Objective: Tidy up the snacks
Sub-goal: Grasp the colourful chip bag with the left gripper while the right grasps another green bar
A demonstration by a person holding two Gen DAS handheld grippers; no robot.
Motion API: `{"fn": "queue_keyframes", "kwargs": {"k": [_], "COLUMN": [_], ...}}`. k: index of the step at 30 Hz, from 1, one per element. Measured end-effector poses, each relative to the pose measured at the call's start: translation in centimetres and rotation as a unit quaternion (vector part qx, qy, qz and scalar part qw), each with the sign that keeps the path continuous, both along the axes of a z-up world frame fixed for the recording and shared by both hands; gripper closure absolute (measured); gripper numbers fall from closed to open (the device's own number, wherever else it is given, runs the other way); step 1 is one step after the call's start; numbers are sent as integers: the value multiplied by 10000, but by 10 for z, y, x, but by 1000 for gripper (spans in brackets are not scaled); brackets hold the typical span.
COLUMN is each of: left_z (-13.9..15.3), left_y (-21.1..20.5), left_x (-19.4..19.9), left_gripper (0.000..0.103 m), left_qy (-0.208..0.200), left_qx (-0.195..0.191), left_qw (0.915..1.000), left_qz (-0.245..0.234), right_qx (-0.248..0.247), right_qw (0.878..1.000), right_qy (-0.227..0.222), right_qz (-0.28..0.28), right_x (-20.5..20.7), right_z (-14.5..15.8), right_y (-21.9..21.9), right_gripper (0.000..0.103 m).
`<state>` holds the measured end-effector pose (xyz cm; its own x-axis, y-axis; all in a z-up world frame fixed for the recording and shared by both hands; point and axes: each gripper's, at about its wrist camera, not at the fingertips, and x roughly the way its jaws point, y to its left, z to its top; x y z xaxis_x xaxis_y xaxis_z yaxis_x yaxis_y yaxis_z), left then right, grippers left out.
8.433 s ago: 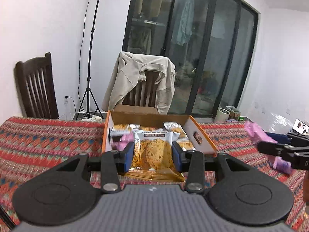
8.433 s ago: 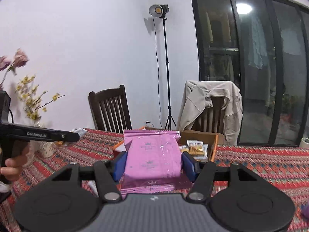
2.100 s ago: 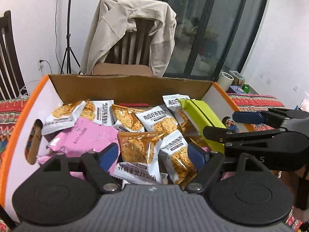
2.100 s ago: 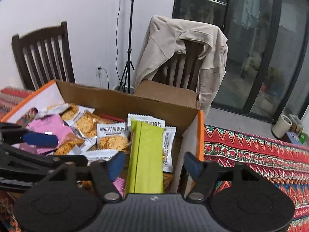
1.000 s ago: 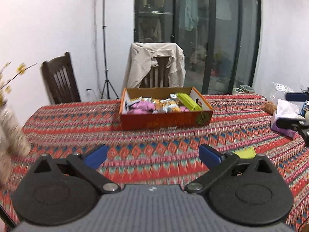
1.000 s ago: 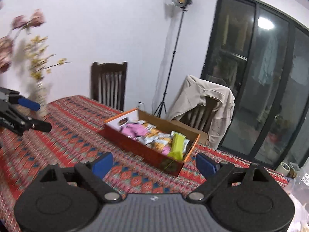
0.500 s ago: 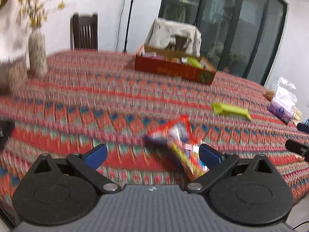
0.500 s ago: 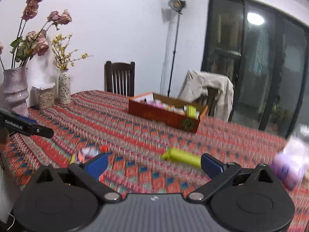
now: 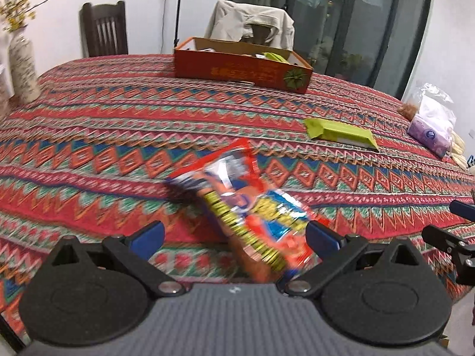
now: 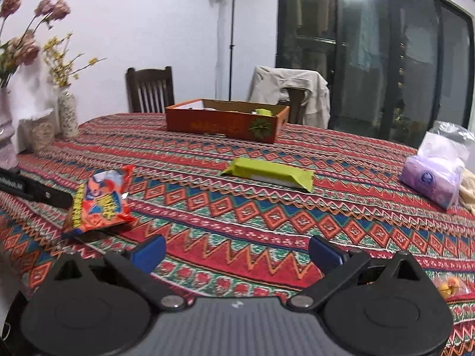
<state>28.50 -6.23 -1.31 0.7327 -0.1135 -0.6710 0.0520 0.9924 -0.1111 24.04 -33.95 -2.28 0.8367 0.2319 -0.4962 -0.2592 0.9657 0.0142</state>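
Note:
A red and blue snack bag (image 9: 246,204) lies on the patterned tablecloth between the spread fingers of my left gripper (image 9: 234,234), nearer the right finger; the gripper is open. The bag also shows in the right wrist view (image 10: 101,198) at the left. A green snack pack (image 9: 341,133) lies further off, to the right; in the right wrist view (image 10: 270,172) it is ahead of my open, empty right gripper (image 10: 236,252). The orange cardboard box (image 9: 240,71) with snacks stands at the table's far side, also in the right wrist view (image 10: 222,123).
A purple tissue pack (image 10: 430,178) under a clear bag lies at the right edge. Vases with flowers (image 10: 66,112) stand at the far left. Two chairs (image 10: 151,89) stand behind the table, one with a beige jacket (image 9: 252,20). The near table edge is close.
Both grippers have pulled back from the box to the near side of the table. The left gripper has come lower and closer over the red snack bag.

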Motion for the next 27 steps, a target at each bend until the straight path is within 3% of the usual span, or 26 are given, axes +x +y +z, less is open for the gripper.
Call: {"fn": "queue_keyframes", "kwargs": {"k": [5, 8, 12, 17, 20, 22, 23, 24, 27], "left_z": [-17, -23, -25, -19, -11, -12, -16, -19, -23], "left_y": [-26, -27, -20, 12, 36, 38, 34, 27, 0], "left_x": [30, 43, 52, 52, 53, 59, 64, 69, 78], "left_gripper": [0, 0, 0, 0, 0, 0, 0, 0, 0], "left_qy": [189, 216, 116, 137, 184, 233, 296, 336, 149], "left_qx": [186, 104, 235, 437, -170, -722, -808, -730, 102], "left_qw": [9996, 9997, 9996, 9987, 9994, 9957, 9946, 9944, 9967], "left_qz": [-42, 46, -130, -233, 255, 536, 584, 694, 794], "right_qx": [142, 240, 336, 52, -287, -400, -423, -483, -867], "right_qw": [9998, 9996, 9993, 9999, 9985, 9969, 9963, 9953, 9913], "right_qy": [-8, -24, 20, -98, -105, -11, 91, 234, 444], "right_qz": [-104, -168, -174, 53, 448, 674, 736, 801, 883], "right_x": [12, 19, 36, 68, 104, 134, 151, 170, 221], "right_z": [-4, -4, -5, 6, 11, 9, 6, 4, -7], "right_y": [-11, -18, -25, -27, -30, -33, -35, -35, -30], "right_gripper": [1, 1, 1, 1, 1, 1, 1, 3, 7]}}
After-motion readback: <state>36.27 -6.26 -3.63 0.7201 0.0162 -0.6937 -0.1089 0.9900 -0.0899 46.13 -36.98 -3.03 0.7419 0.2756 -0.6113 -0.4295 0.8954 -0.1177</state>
